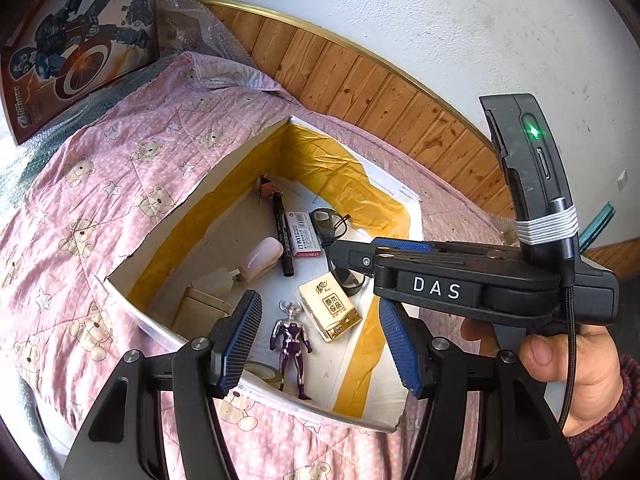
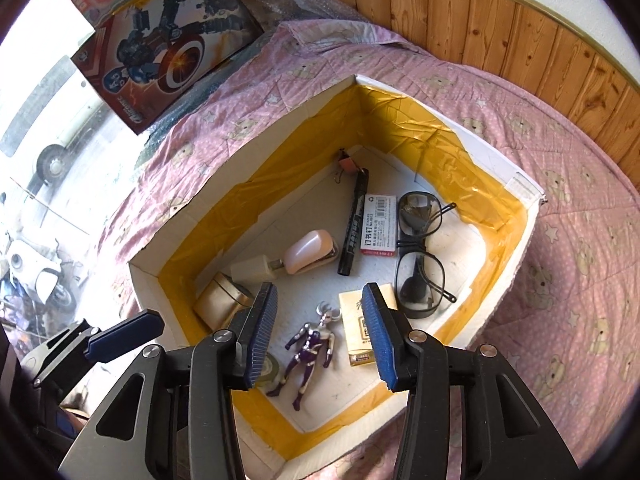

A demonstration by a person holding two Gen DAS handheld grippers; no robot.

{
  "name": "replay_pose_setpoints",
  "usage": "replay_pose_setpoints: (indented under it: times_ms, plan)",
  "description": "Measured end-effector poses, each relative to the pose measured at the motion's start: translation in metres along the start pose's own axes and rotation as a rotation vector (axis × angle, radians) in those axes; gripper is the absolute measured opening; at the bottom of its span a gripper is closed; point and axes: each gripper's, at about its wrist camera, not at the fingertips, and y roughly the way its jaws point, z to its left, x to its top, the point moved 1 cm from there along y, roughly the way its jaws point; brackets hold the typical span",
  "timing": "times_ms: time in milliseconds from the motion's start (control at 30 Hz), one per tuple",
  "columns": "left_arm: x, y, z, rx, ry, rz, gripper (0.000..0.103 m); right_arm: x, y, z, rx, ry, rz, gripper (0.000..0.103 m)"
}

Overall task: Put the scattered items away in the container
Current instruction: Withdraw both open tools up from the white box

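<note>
Left wrist view: your left gripper (image 1: 320, 340) is released and empty, above the near wall of the white cardboard box lined with yellow tape (image 1: 200, 196). The purple-and-silver toy figure (image 1: 291, 344) lies inside, just ahead, long axis along the fingers.

Right wrist view: your right gripper (image 2: 320, 336) is spread and empty; the figure (image 2: 308, 354) lies diagonally below it. Both seem equally near.

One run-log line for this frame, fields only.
left gripper: open, empty | right gripper: open, empty | both above box | inside: figurine, glasses, marker, stapler
</note>
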Motion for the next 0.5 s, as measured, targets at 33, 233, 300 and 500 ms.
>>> replay_pose_setpoints:
  times_ms: [33, 233, 300, 500]
  plan:
    - [-0.002, -0.001, -0.003, 0.001, 0.008, 0.000, 0.062, -0.002, -0.004, 0.001, -0.008, -0.009, -0.005, 0.047]
    - [-0.013, -0.007, -0.018, 0.007, 0.052, 0.007, 0.062, -0.012, -0.029, 0.012, -0.087, -0.095, -0.064, 0.048]
    - [-0.018, -0.008, -0.022, 0.015, 0.064, 0.014, 0.062, -0.016, -0.036, 0.015, -0.130, -0.124, -0.080, 0.052]
    - [-0.030, -0.013, -0.032, 0.033, 0.092, 0.024, 0.062, -0.029, -0.044, 0.011, -0.169, -0.126, -0.070, 0.053]
